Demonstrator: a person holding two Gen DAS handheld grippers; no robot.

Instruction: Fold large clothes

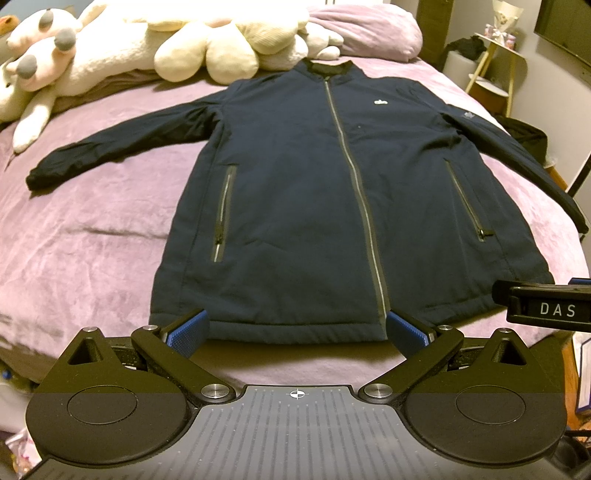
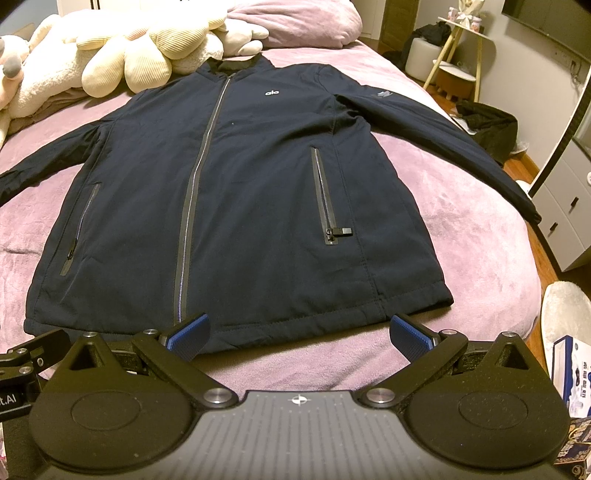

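A navy zip-up jacket (image 1: 314, 184) (image 2: 240, 192) lies flat and face up on a bed, zipped, collar at the far end, both sleeves spread out to the sides. Its hem runs along the near edge. My left gripper (image 1: 295, 330) hangs open just short of the hem, left of the middle. My right gripper (image 2: 299, 334) is open too, near the hem's right part. Nothing is between either pair of blue pads. The right gripper's body (image 1: 546, 306) shows at the right edge of the left wrist view.
The bed has a mauve plush blanket (image 1: 92, 240) (image 2: 461, 229). Cream plush toys (image 1: 129, 48) (image 2: 129, 51) and a mauve pillow (image 1: 369, 29) lie beyond the collar. A stool and side table (image 2: 454, 62), white drawers (image 2: 565, 206) and boxes (image 2: 569, 373) stand right of the bed.
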